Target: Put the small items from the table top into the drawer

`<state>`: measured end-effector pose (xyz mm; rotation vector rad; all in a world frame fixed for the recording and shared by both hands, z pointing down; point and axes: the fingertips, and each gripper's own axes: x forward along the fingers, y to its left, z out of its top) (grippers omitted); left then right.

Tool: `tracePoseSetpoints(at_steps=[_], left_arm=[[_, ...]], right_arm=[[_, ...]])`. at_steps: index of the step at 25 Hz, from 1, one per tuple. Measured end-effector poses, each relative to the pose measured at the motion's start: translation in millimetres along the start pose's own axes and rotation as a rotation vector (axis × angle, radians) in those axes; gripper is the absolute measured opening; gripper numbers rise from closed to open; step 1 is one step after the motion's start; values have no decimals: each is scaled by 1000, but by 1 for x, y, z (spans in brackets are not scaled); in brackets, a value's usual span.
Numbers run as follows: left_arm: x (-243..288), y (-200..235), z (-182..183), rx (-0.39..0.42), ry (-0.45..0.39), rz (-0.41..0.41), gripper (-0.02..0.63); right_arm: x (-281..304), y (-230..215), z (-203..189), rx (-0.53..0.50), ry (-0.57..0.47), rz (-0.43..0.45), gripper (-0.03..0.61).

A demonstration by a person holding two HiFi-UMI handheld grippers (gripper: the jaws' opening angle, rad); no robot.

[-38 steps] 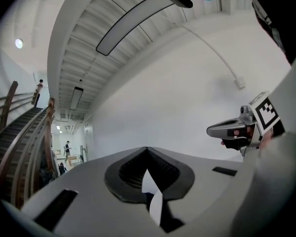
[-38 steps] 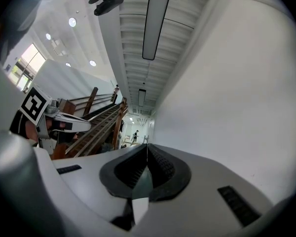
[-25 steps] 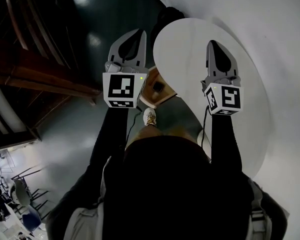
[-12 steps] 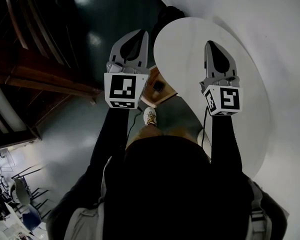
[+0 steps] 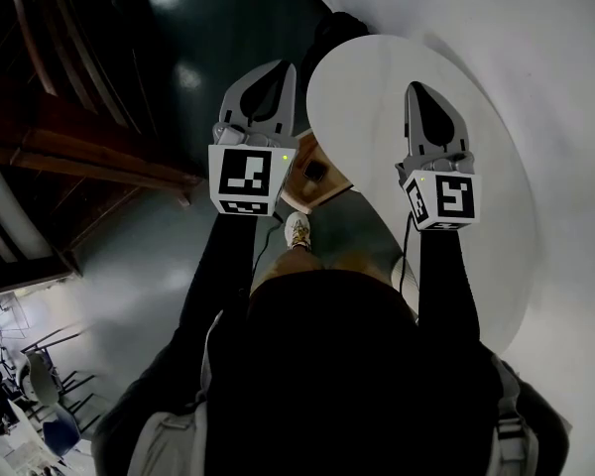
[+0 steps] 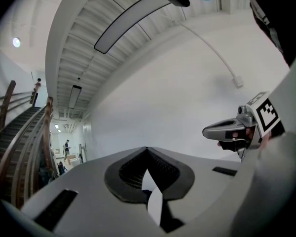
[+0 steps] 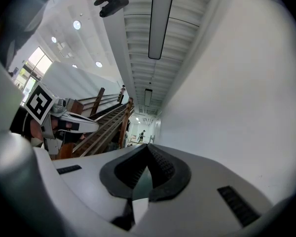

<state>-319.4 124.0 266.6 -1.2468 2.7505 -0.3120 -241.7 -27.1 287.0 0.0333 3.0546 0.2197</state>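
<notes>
The left tongs (image 5: 281, 69) hang just beside the round white tabletop (image 5: 367, 87) and the right tongs (image 5: 416, 89) above it, both closed and empty.

No words or numbers can be read in any view. The only marks are black and white square patterns. One is on the left cube (image 5: 250, 178) of the left gripper (image 5: 274, 70), near the middle of the head view. One is on the right cube (image 5: 442, 199) of the right gripper (image 5: 417, 89). They are shapes, not letters.
</notes>
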Motion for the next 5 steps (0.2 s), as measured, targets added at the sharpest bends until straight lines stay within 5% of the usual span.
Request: tracePoseSetpoints(at_steps=[5], left_arm=[[0,-1,-1,1,-2,-5,14]], right_arm=[[0,-1,-4,-2,2,-2,26]])
